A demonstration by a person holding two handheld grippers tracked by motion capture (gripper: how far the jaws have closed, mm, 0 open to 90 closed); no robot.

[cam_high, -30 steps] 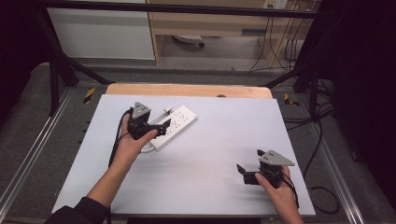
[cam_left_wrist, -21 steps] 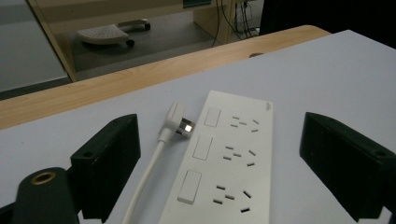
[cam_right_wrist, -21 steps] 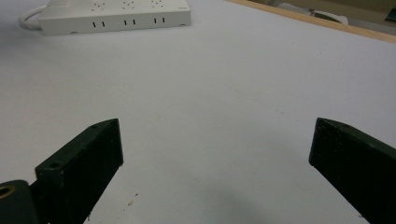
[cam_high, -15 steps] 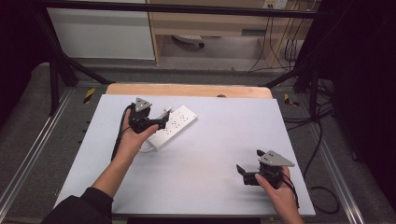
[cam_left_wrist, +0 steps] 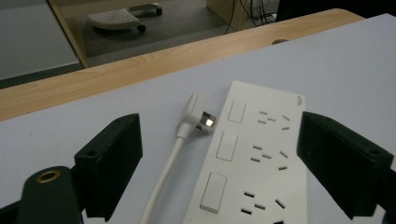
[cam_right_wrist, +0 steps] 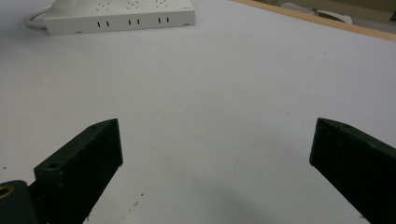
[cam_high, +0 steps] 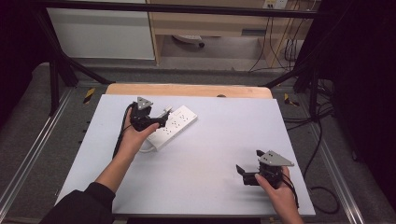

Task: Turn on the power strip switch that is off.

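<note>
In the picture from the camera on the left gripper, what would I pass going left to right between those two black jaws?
White cable → white plug → row of switches on the power strip → its socket holes.

A white power strip (cam_high: 170, 127) lies slantwise on the pale table (cam_high: 210, 140), towards its far left. The left tool (cam_high: 156, 122) hovers at the strip's near-left end, held in the left hand (cam_high: 135, 140), with its jaws spread wide (they have just been closing a little) and pointing across the strip. The right tool (cam_high: 241, 171) sits well apart at the near right of the table, gripped by the right hand (cam_high: 275, 189), its jaws standing open over bare tabletop.
</note>
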